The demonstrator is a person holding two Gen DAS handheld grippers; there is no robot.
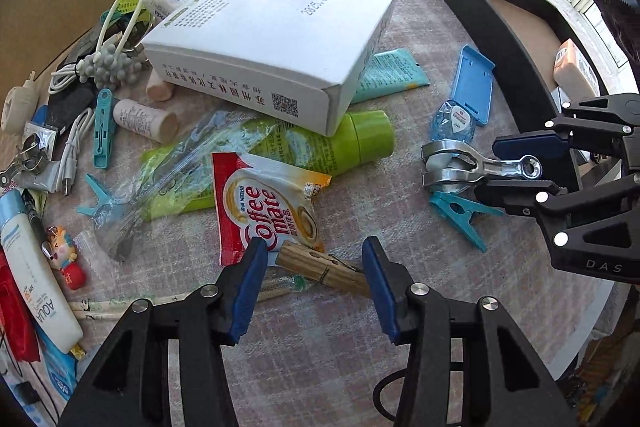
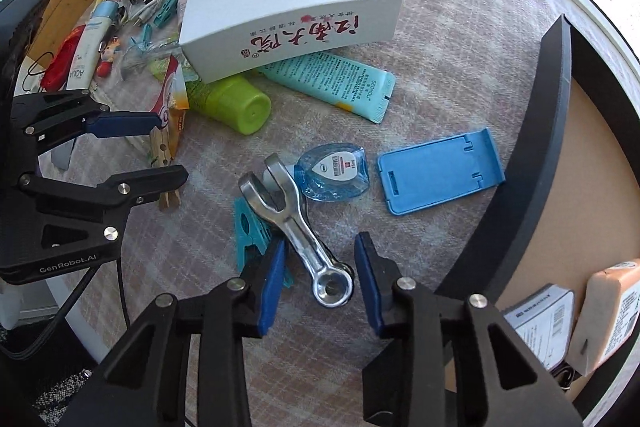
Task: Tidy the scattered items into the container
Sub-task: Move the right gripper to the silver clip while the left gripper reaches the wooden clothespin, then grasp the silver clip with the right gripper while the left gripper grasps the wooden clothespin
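My left gripper (image 1: 316, 255) is open, its pads either side of a wooden clothespin (image 1: 320, 269) that lies on the cloth below a Coffee mate sachet (image 1: 268, 203). My right gripper (image 2: 320, 259) is open around the ring end of a metal clamp (image 2: 288, 223), not closed on it; the clamp (image 1: 476, 167) also shows in the left wrist view between the right gripper's pads (image 1: 516, 167). The left gripper (image 2: 160, 147) shows in the right wrist view over the clothespin (image 2: 162, 151). The black-rimmed container (image 2: 556, 131) sits at the right.
A white box (image 1: 272, 39) rests on a green tube (image 1: 352, 143) and a teal tube (image 2: 336, 83). A blue phone stand (image 2: 440, 171), floss case (image 2: 332, 171) and teal peg (image 2: 250, 231) lie near the clamp. Cables, pegs and bottles (image 1: 36, 267) crowd the left. The container holds packets (image 2: 608, 311).
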